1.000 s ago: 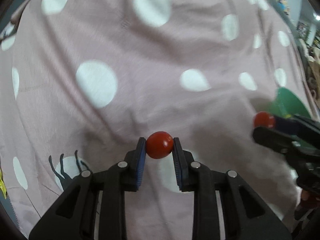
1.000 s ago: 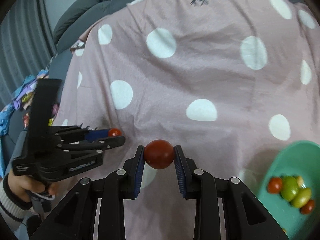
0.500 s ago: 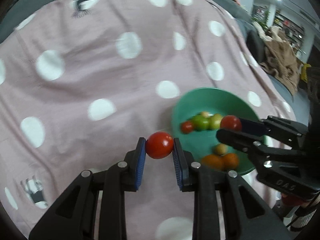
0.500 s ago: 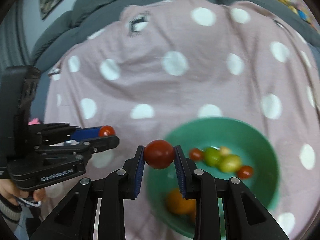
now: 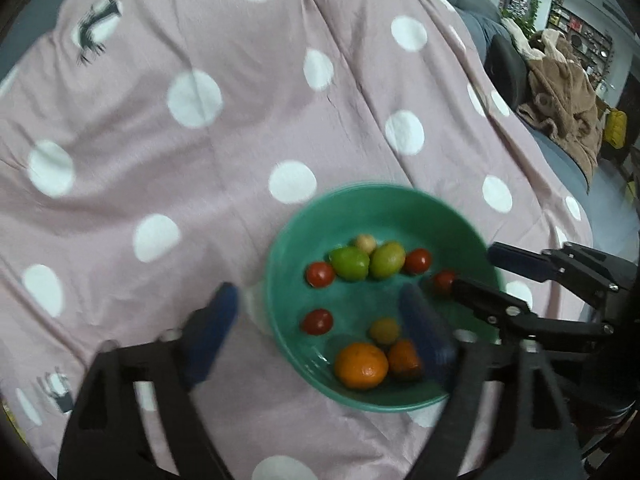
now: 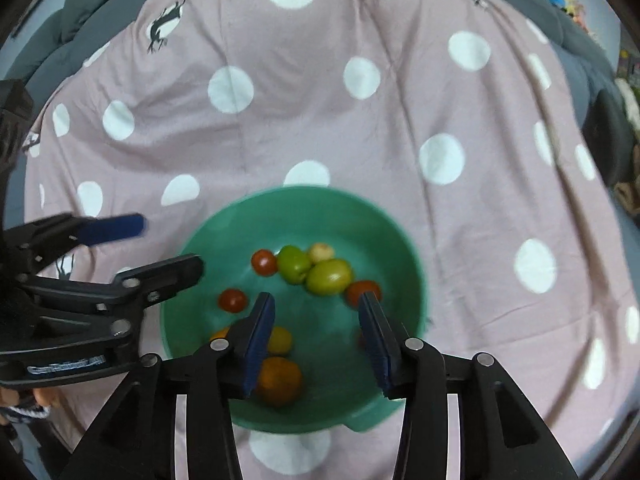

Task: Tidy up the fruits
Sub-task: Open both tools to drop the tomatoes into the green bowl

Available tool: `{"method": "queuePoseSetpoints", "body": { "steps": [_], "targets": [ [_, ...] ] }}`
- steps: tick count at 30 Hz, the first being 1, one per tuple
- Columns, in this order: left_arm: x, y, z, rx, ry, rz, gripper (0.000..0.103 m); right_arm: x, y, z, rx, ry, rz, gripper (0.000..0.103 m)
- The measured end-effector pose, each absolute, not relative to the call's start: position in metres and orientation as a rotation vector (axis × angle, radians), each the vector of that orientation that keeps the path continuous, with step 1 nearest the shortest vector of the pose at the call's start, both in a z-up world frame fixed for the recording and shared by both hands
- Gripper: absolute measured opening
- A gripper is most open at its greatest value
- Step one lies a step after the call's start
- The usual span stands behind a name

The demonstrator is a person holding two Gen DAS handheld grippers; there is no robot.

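Both red cherry tomatoes have left the fingers, which now gape empty: left gripper (image 5: 324,324) and right gripper (image 6: 316,332) over the round green plastic bowl (image 6: 224,224), fruit at twelve o'clock.

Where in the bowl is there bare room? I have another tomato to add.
The green bowl is bare along its far wall, beyond the two green fruits. Its near side is crowded: oranges, yellow fruit, both open grippers overhead.

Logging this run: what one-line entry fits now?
left tongs: open | right tongs: open | bowl: holds fruit
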State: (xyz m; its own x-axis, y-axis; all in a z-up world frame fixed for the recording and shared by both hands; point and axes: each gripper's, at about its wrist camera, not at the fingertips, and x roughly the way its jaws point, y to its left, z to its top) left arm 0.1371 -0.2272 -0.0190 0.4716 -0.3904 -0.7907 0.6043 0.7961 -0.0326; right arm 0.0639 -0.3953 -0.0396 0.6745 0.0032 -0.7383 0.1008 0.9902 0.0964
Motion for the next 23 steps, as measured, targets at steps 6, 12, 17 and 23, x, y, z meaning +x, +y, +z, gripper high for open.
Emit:
{"method": "queuePoseSetpoints", "body": {
  "steps": [6, 12, 17, 23],
  "targets": [
    [0.126, -0.215, 0.035, 0.274, 0.849, -0.554, 0.102, 0.048, -0.394, 0.007, 0.091, 0.851, -0.022, 0.051],
    [0.115, -0.210, 0.065, 0.261, 0.859, -0.562, 0.102, 0.031, -0.390, 0.049, 0.062, 0.852, 0.020, 0.051],
    [0.111, -0.210, 0.080, 0.249, 0.858, -0.542, 0.102, 0.025, -0.387, 0.066, 0.038, 0.850, 0.011, 0.051],
    [0.106, -0.212, 0.087, 0.260, 0.850, -0.520, 0.102, 0.024, -0.389, 0.071, 0.043, 0.846, 0.004, 0.051]
  ]
}}
